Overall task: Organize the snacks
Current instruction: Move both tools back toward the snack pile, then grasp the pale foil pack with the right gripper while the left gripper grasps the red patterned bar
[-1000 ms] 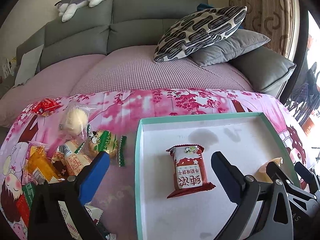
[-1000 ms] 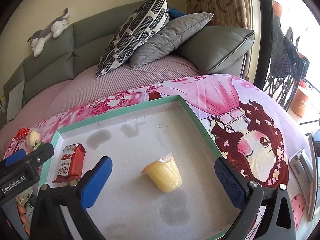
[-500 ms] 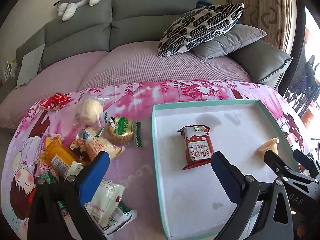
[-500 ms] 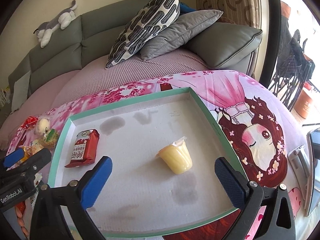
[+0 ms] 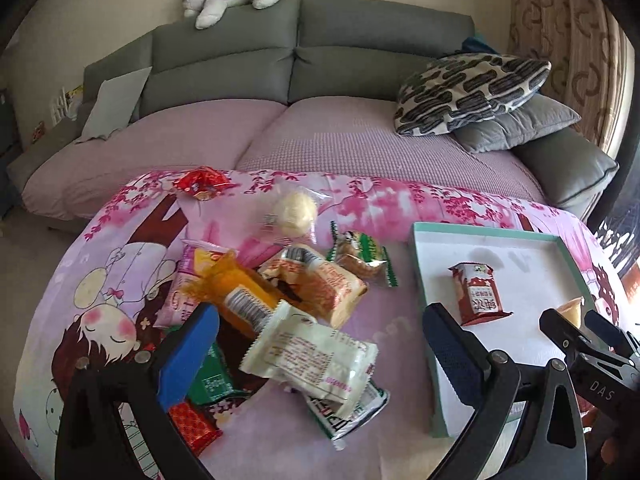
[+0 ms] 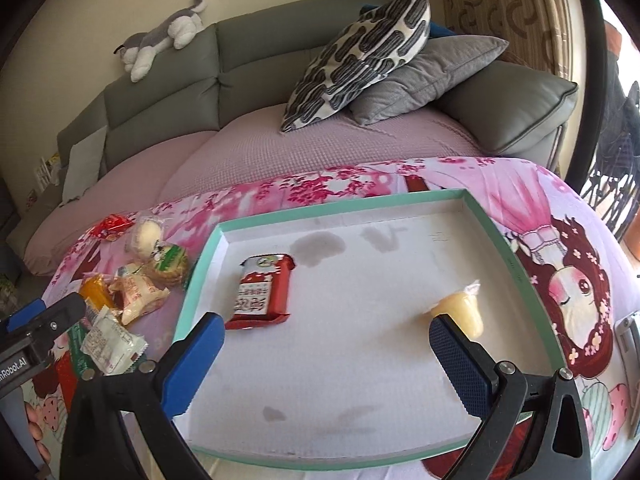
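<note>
The left gripper (image 5: pixel 320 348) is spread wide with nothing between its blue pads, poised above the heap of loose snacks on the cloth-covered desk (image 5: pixel 120 248); directly between its fingers lies a white wrapped packet (image 5: pixel 310 354) overlapping an orange packet (image 5: pixel 240 294) and a cream-and-orange biscuit pack (image 5: pixel 320 280). The right gripper (image 6: pixel 328 360) is likewise fully open and empty, hanging over the near part of the teal-rimmed tray (image 6: pixel 348 204). Only two items sit in that tray so far: a red biscuit packet (image 6: pixel 262 288) towards its left side and a yellow jelly cup (image 6: pixel 460 312) lying on its side near the right rim, just beyond the right gripper's right pad. Everything else is outside the tray to its left, including a round cake in green wrap (image 5: pixel 362 254), a pale bun in clear film (image 5: pixel 294 214) and a small red packet (image 5: pixel 200 182) farthest back near the sofa (image 5: pixel 320 140). Judging by the count, sorting has barely started: two pieces are placed and roughly ten wait in the pile, and the white packet looks the likeliest next pick for the left gripper.
</note>
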Available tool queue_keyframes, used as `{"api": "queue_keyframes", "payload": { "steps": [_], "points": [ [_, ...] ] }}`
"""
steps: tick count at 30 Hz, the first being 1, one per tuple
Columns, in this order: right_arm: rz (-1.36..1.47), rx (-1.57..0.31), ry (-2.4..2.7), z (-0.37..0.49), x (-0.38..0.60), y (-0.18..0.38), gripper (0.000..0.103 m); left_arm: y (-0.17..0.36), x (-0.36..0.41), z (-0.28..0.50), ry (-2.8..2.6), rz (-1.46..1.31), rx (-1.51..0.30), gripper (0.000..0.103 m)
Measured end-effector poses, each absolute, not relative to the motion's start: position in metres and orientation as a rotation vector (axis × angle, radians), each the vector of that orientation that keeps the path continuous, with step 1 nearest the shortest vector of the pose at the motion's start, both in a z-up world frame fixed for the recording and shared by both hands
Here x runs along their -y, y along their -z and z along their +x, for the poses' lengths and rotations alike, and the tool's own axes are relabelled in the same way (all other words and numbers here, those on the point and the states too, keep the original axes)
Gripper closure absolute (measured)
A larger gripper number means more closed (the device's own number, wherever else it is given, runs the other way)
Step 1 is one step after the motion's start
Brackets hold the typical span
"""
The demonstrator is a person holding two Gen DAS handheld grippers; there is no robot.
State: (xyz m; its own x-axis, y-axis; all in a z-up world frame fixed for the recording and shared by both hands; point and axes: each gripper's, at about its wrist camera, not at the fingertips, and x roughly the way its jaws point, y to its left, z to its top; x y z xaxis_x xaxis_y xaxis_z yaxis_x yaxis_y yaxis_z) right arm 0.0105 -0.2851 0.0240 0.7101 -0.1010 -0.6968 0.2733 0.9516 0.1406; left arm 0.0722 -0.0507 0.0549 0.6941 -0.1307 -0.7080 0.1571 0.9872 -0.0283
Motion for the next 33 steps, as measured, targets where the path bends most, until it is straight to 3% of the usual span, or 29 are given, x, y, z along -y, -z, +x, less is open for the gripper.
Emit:
{"api": "queue_keyframes", "payload": {
  "steps": [14,33],
  "points": [
    [0.165,-0.802,-0.055,0.038,0.177,-0.023,0.000,-0.049,-0.058,0.071,-0.032,-0.107,-0.822,0.001],
    [-0.057,-0.835,-0.158,0.072,0.101,0.011,0.000,0.010,-0.090,0.072,-0.103,-0.178,-1.013,0.002]
  ]
}}
